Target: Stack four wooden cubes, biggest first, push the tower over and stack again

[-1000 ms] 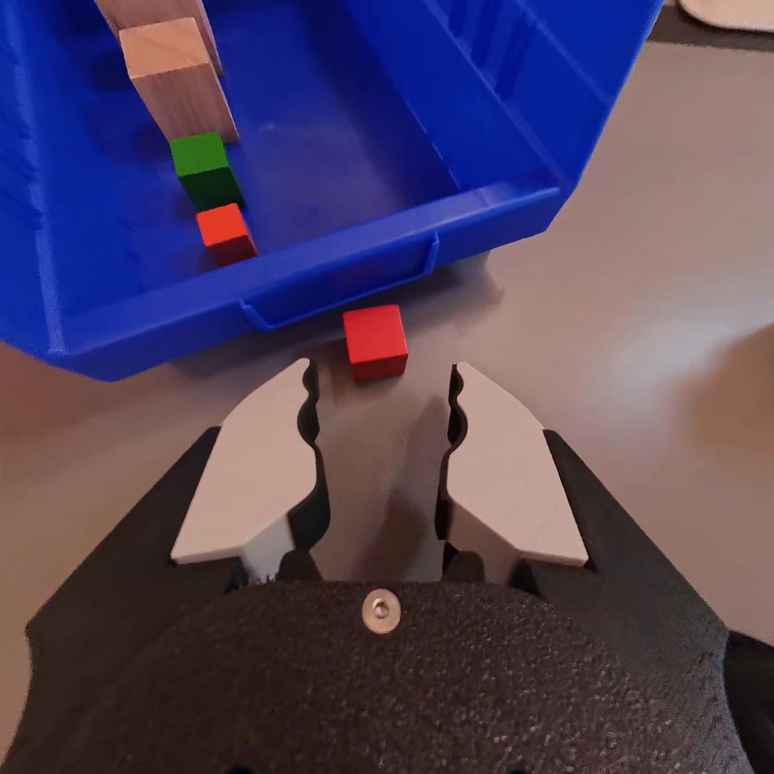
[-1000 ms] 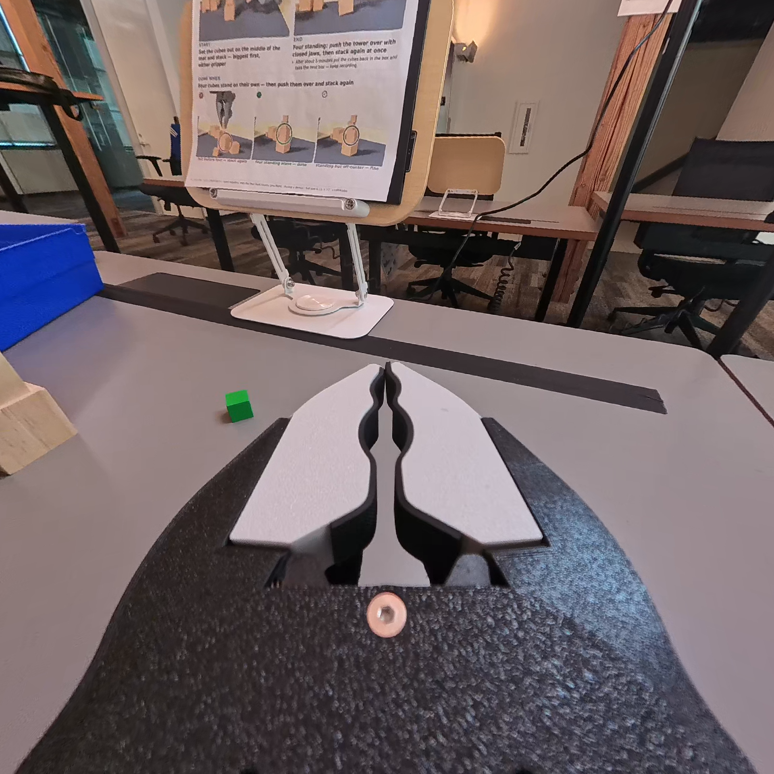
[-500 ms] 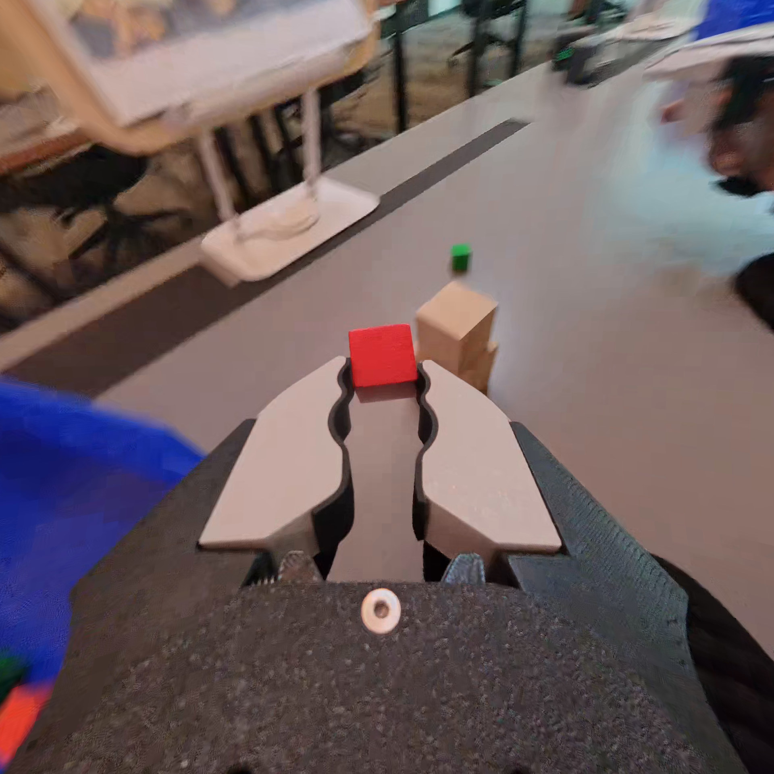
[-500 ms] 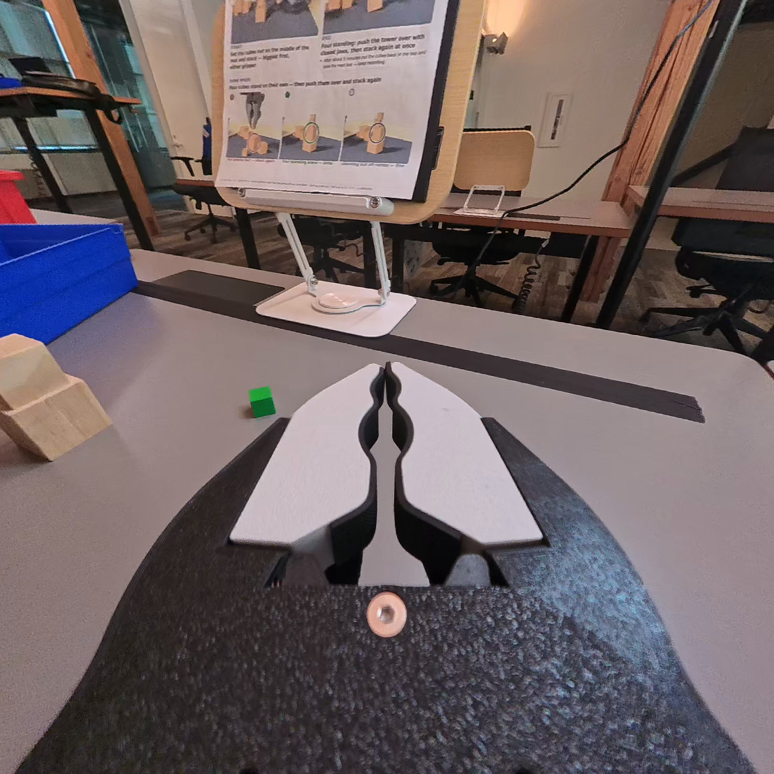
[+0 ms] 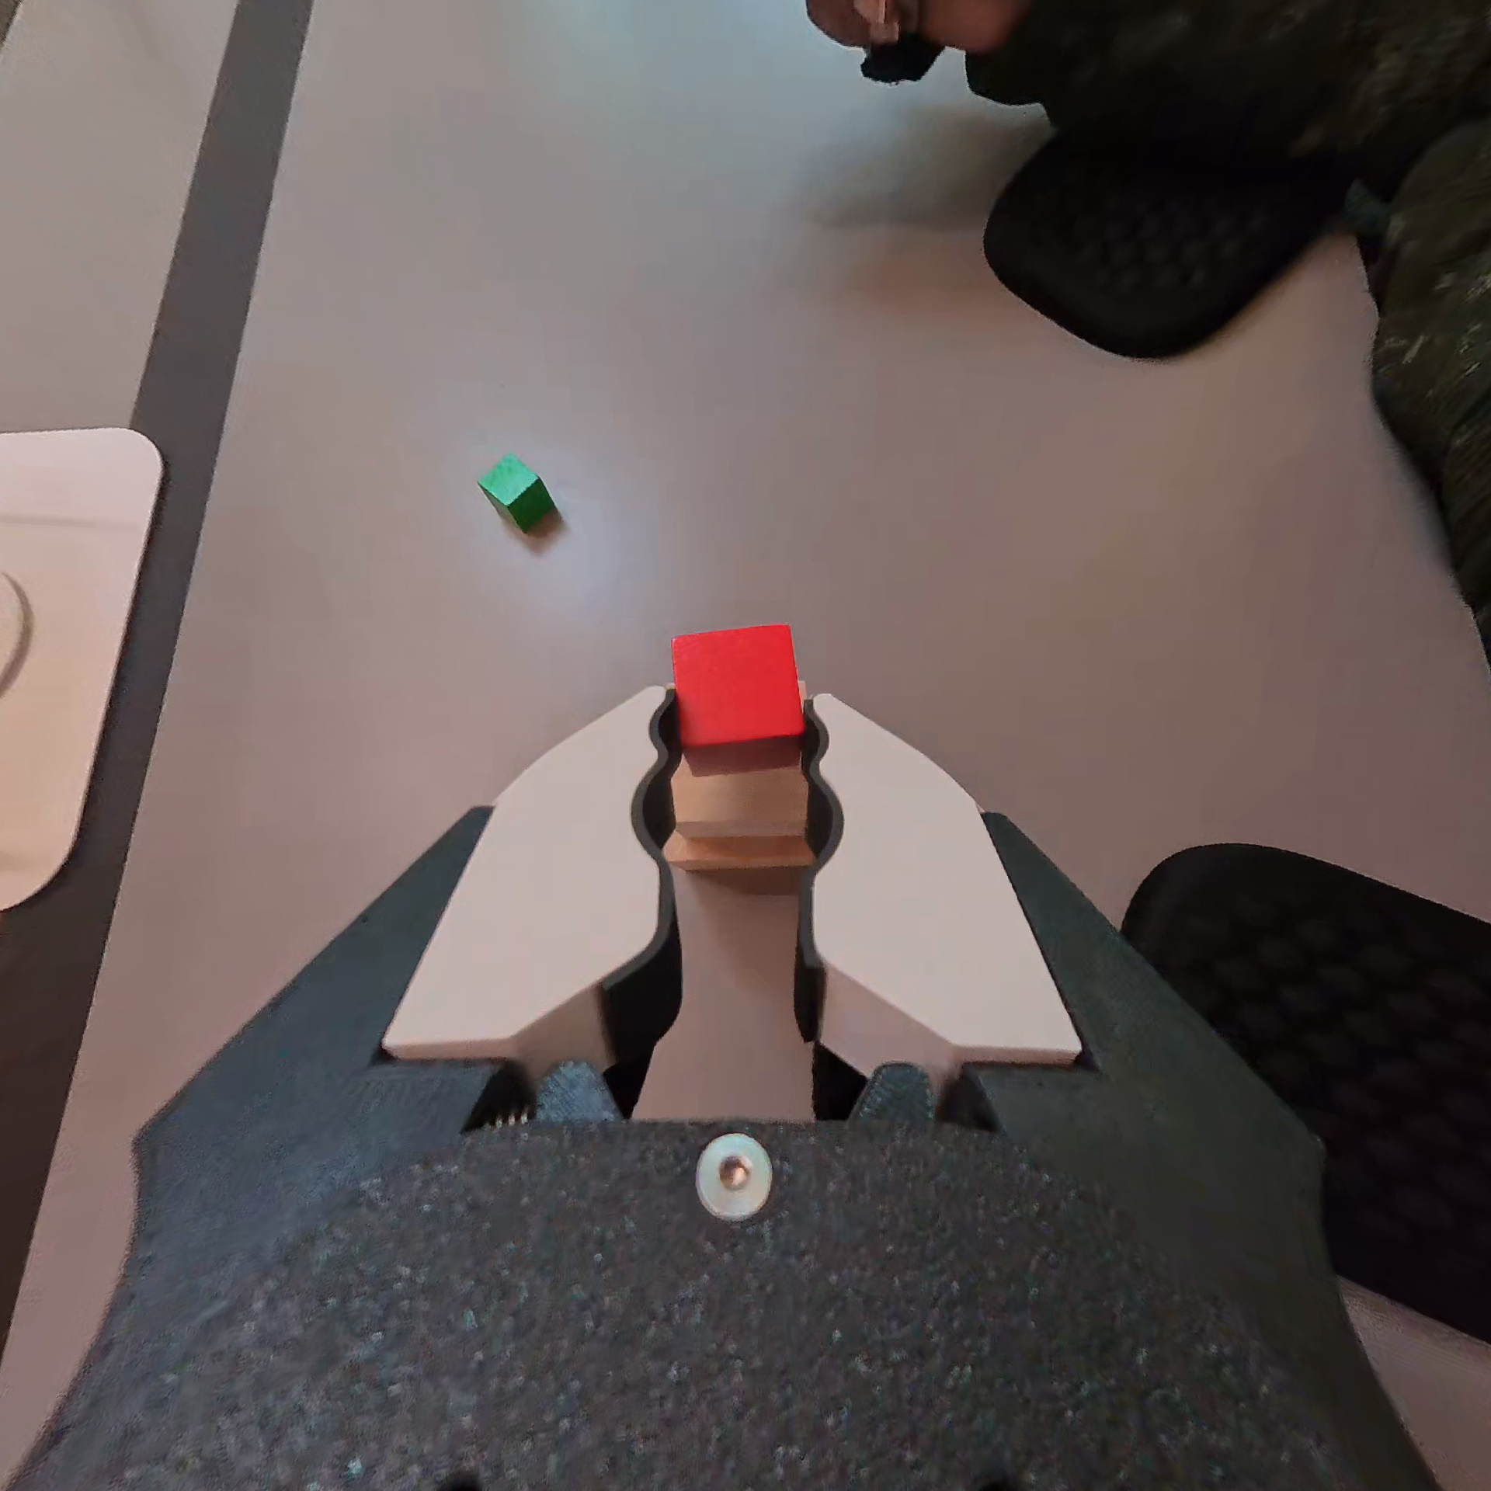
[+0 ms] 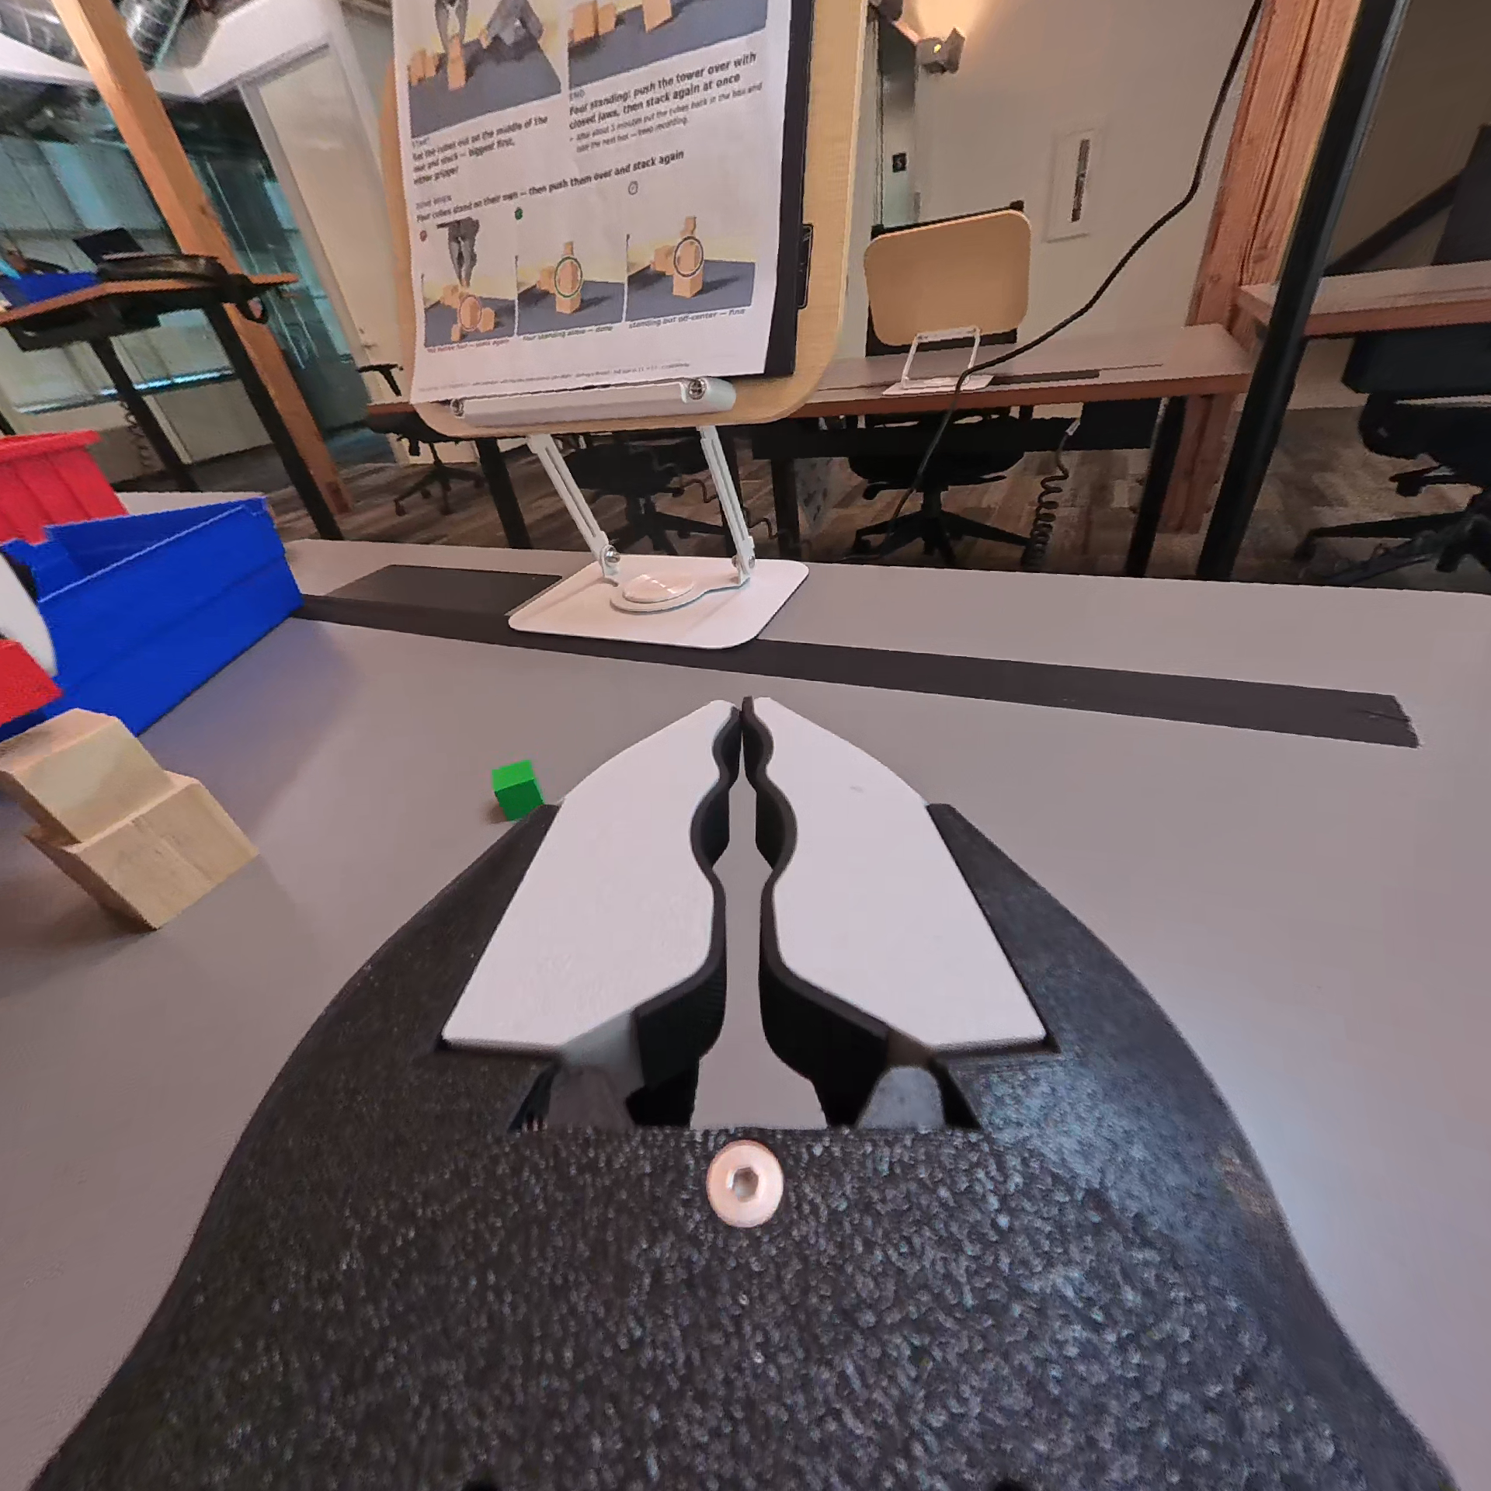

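1. Red cube (image 5: 736,686) is sitting clamped at the fingertips of the left gripper (image 5: 736,714), both dark pads pressing on its sides, directly above a stack of two pale wooden blocks (image 5: 738,815); whether the cube's underside is touching the upper block cannot be told.
2. Grey table (image 5: 807,403) is filling both views, with a dark strip (image 6: 1049,686) running across it.
3. Blue bin (image 6: 161,597) is standing at the far left of the right wrist view, with a red bin (image 6: 48,484) behind it.
4. White stand base (image 6: 657,601) is resting on the dark strip and carrying a tilted board with a printed sheet (image 6: 597,185).
5. Right gripper (image 6: 742,710) is hovering low over the table, its two fingers lying together with nothing between them.
6. Wooden blocks (image 6: 121,823) are showing at the left edge of the right wrist view, the smaller one sitting on the larger, with the red cube (image 6: 20,682) just above them at the frame edge.
7. Small green cube (image 5: 516,502) is lying alone on the table, well apart from the stack and just beside the right gripper's left finger (image 6: 613,871) in the right wrist view.
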